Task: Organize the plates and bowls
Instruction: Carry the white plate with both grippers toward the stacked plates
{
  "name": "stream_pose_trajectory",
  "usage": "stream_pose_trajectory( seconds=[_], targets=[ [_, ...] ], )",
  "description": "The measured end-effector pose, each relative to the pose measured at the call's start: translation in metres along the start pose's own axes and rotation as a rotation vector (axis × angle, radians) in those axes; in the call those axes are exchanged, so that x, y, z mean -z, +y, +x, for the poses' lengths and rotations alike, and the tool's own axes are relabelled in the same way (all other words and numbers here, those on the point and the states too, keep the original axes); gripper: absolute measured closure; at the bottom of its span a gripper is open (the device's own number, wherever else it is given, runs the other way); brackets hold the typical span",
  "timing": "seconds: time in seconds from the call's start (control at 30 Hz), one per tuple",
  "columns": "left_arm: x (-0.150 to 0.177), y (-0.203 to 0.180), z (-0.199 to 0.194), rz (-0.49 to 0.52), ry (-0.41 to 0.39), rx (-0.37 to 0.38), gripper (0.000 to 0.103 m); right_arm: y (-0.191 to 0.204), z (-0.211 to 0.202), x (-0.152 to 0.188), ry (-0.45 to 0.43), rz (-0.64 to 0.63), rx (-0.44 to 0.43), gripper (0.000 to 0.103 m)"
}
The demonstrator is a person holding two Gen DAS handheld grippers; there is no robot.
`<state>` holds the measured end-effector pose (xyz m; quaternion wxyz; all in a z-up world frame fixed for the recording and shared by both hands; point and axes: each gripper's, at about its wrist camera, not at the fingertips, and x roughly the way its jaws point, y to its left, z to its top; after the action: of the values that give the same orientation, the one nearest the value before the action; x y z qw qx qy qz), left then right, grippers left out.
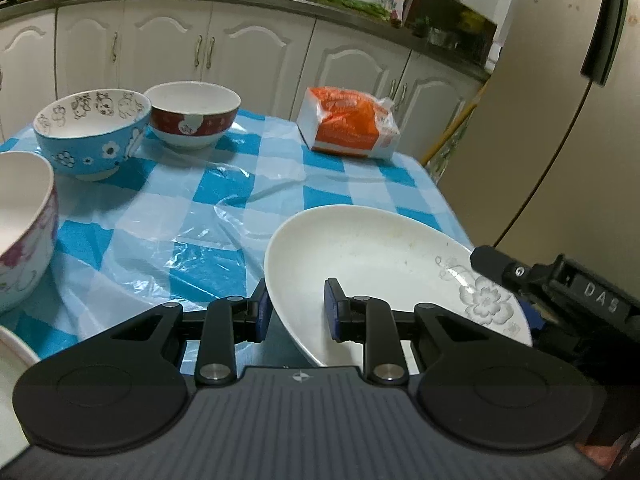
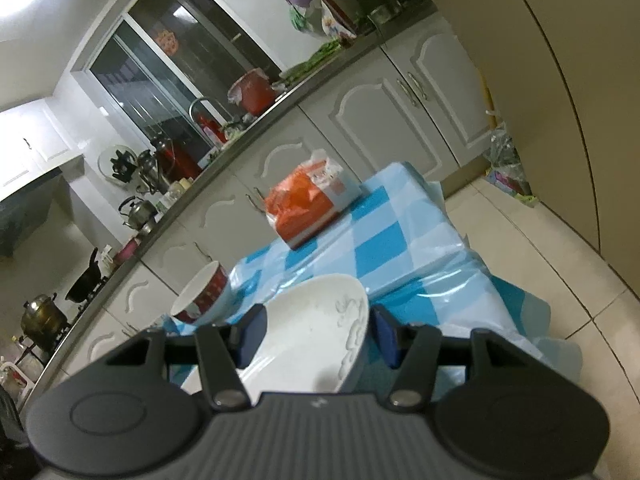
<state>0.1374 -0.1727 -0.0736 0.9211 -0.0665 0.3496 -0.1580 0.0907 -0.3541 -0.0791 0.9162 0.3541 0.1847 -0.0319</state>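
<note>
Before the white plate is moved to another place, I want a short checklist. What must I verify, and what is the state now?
1. Left hand-held gripper shut on the white plate's rim: ok.
2. Right hand-held gripper pressing the same plate: cannot tell; its pads straddle the rim.
3. Plate off the table: ok, tilted.
4. Plate empty: ok, only faint stains.
5. Blue bowl and red bowl clear of the plate: ok.
6. Orange packet apart: ok.
</note>
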Motion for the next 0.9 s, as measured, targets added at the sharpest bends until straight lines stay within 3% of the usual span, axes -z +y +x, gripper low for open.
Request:
stream_pose_trajectory(
  seconds=[0.4,0.9],
  targets=[
    [0.007,0.018,-0.055,-0.035,-0.047,0.027,0.076,0.032,-0.029,0.013,-0.026,-0.033,-0.034,0.046],
    [0.019,0.064,-0.124,-0.06,-0.114,0.016,0.076,0.084,-0.052,0.04,0.03,-0.069,-0.116,0.046]
  ],
)
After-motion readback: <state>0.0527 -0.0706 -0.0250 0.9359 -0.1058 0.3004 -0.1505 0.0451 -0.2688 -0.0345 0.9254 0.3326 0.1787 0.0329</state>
